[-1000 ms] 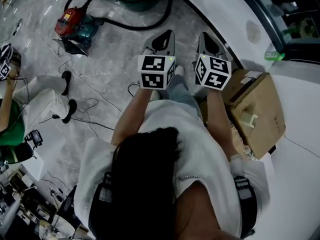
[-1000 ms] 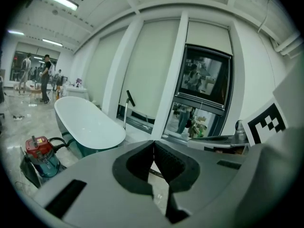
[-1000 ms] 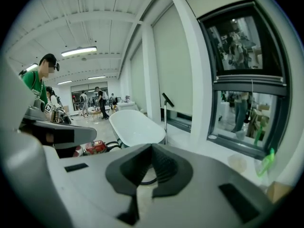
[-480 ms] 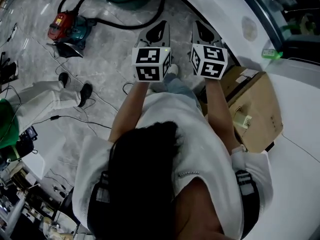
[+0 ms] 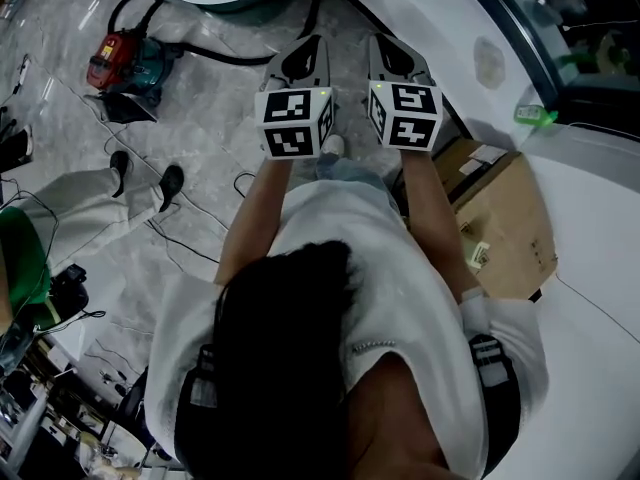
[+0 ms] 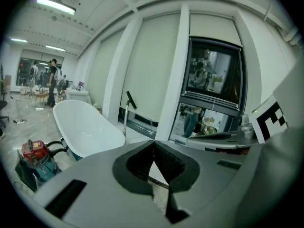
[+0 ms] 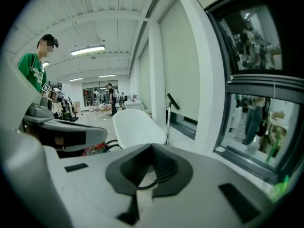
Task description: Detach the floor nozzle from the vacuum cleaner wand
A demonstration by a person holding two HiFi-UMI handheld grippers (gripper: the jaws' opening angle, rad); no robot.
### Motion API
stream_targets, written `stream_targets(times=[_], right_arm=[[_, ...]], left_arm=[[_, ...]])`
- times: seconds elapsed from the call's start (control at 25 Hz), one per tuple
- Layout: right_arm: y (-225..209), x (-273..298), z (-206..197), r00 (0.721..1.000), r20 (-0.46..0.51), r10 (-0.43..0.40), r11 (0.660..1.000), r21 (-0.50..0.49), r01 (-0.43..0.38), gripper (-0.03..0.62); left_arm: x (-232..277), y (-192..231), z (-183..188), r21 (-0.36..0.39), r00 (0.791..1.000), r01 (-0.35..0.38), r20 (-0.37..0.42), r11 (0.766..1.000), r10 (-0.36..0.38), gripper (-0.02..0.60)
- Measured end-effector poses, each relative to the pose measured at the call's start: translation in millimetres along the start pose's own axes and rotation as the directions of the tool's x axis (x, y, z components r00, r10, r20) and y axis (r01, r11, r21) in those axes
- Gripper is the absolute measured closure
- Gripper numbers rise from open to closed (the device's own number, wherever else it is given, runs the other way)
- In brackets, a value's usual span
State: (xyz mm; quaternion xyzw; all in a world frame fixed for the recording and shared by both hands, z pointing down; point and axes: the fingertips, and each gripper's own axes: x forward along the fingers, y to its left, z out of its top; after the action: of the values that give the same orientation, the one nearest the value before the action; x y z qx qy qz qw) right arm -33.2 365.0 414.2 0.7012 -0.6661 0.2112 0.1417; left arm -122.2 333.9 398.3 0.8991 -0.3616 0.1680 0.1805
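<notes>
Vacuum cleaner wand (image 6: 125, 120) standing upright out past the fingertips, up and to the left of them in the left gripper view. Dark handle tilted at the top, right beside the far end of the tub. Same wand in the right gripper view, just above and right of those tips. Bottom end too small and tucked away to make out, so can't tell anything about the floor nozzle.

Rest of it, biggest first:

- White bathtub (image 6: 85, 132), ahead of both sets of fingers and a bit to the left.
- Cardboard box (image 5: 505, 233) on the white ledge, off to the right and well behind the right fingers, near the person's elbow.
- Red and teal canister vacuum (image 5: 125, 63) on the grey floor, way out left of the left fingers. Black hose (image 5: 235, 56) curling from it toward the tub.
- Left gripper (image 5: 310, 43) and right gripper (image 5: 378, 40) side by side, held out front, aimed forward and somewhat down, well apart from the wand. Both pinched fully together, pads meeting at the tips, nothing caught in either.
- Small green thing (image 5: 535, 115) on the sill, right of the right fingers. Too blurry to name.
</notes>
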Motion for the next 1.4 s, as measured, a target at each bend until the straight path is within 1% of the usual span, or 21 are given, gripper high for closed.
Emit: stream_targets(times=[0.28, 0.64, 0.88, 1.08, 1.4], right_arm=[[-9, 15, 6, 1.0, -0.003, 0.027, 1.0, 0.003, -0.027, 0.579], [-19, 20, 4, 0.999, -0.003, 0.044, 0.999, 0.014, -0.044, 0.579], [-26, 25, 6, 0.999, -0.011, 0.047, 0.999, 0.016, -0.047, 0.579], [-25, 31, 13, 0.998, -0.002, 0.055, 0.998, 0.015, -0.055, 0.579], [-18, 51, 19, 0.998, -0.005, 0.062, 0.998, -0.008, -0.062, 0.579]], left_arm=[[18, 1, 6, -0.017, 1.0, -0.019, -0.002, 1.0, 0.019, 0.578], [24, 1, 5, -0.007, 0.999, -0.051, -0.009, 0.999, 0.051, 0.578], [31, -2, 7, 0.004, 0.999, -0.051, -0.018, 0.999, 0.051, 0.578], [37, -1, 13, 0.009, 0.999, -0.051, -0.009, 0.999, 0.051, 0.578], [47, 16, 16, -0.005, 0.999, -0.054, 0.004, 0.999, 0.054, 0.578]])
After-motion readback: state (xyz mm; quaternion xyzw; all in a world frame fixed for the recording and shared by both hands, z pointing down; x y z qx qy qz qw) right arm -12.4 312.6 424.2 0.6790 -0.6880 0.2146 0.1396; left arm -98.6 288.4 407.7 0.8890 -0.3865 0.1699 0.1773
